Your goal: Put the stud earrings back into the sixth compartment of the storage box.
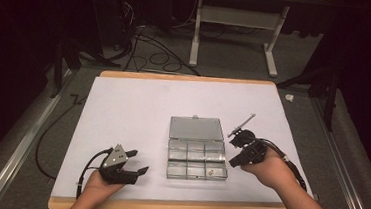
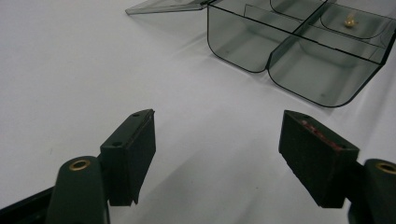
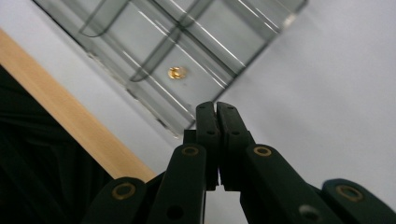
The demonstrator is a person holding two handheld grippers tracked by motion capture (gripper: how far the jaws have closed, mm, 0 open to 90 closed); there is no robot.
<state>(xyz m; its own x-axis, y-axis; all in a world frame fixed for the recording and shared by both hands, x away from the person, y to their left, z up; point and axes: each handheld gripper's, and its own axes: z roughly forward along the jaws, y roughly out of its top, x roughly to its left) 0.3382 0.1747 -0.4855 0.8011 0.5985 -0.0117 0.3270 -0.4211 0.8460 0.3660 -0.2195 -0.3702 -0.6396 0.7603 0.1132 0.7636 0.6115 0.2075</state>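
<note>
High view: compartment box (image 1: 198,158) lies open mid-desk (image 1: 133,105), with bare white surface all round it. Left gripper (image 1: 136,163) near the front edge, fingers (image 2: 128,154) wide apart, empty. Right gripper (image 1: 232,161) just beside the box, fingers (image 3: 217,126) pressed together, holding nothing; small brass part (image 3: 176,72) sits in a front compartment.

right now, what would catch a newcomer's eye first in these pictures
The clear compartment box lies at the middle of the white table with its lid open, and a small gold piece sits in its near right compartment. The left gripper rests open to the box's left; the right gripper, jaws shut, sits at its right edge.
</note>
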